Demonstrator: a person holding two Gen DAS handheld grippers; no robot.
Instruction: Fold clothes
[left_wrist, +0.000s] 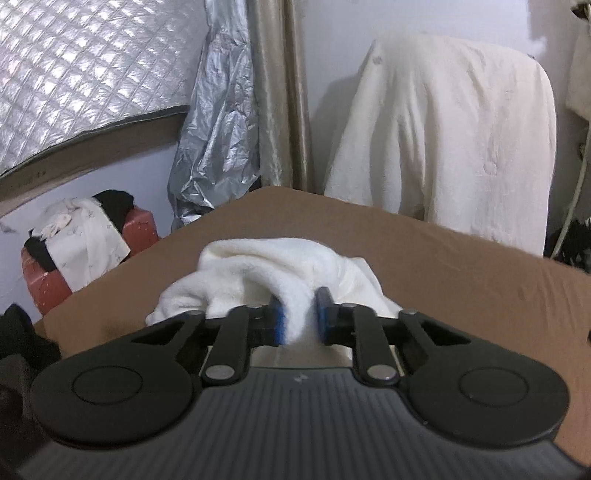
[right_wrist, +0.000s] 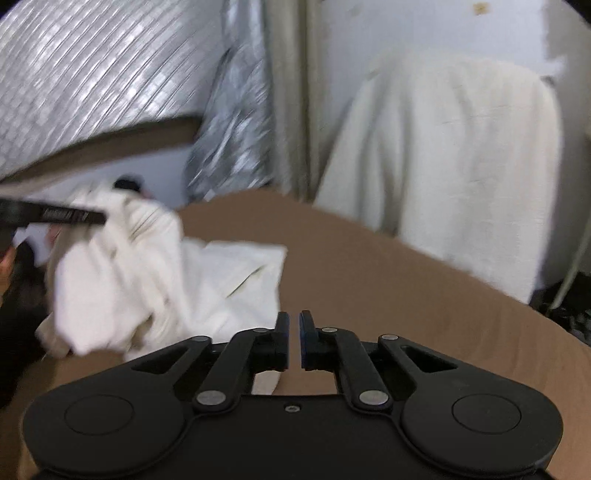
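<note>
White garment: bunched at table centre, twelve o'clock of left gripper, pinched there. Right gripper: nearly shut, seemingly empty (blurred). Fold barely begun; squaring and stacking outstanding.

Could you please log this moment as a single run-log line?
left gripper: shut on white garment | right gripper: shut, empty | surface: brown table

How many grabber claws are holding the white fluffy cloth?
1. The left gripper pinches the white cloth over the brown table. The right gripper is shut on nothing.
</note>
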